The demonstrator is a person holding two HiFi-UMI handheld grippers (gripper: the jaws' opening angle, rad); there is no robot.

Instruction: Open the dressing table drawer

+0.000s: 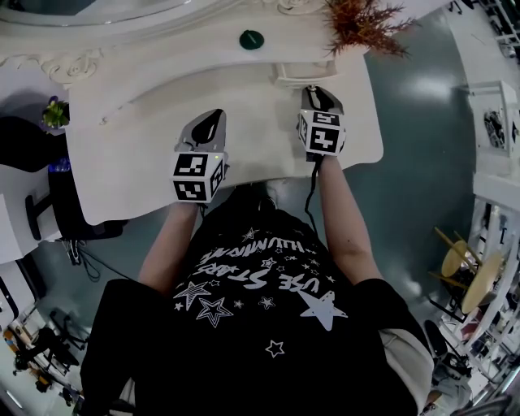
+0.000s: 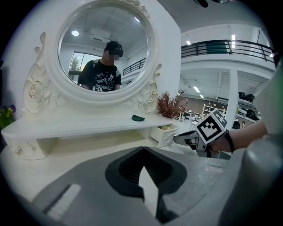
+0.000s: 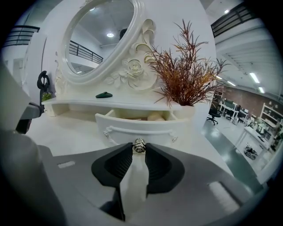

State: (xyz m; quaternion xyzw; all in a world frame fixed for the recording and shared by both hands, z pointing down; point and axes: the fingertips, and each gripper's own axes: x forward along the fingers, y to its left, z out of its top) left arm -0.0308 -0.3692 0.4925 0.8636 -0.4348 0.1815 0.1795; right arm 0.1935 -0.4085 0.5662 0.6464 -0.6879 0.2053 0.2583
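Note:
The small white drawer [image 3: 140,127] under the dressing table's right shelf stands pulled out, with pale contents showing inside. My right gripper [image 3: 139,148] is shut on its metal knob [image 3: 139,145]. From the head view, the right gripper [image 1: 314,91] reaches to the drawer [image 1: 294,75]. My left gripper [image 1: 211,120] hovers over the tabletop [image 1: 138,146] to the left, shut and holding nothing. The left gripper view shows its jaw tips meeting at the left gripper [image 2: 142,149], with the open drawer [image 2: 162,133] and the right gripper [image 2: 188,138] off to the right.
A dark green object [image 1: 251,38] lies on the upper shelf. A reddish dried plant [image 1: 366,23] stands above the drawer at the right corner. The round mirror [image 2: 104,48] rises behind. A small potted flower [image 1: 55,112] sits at the table's left end.

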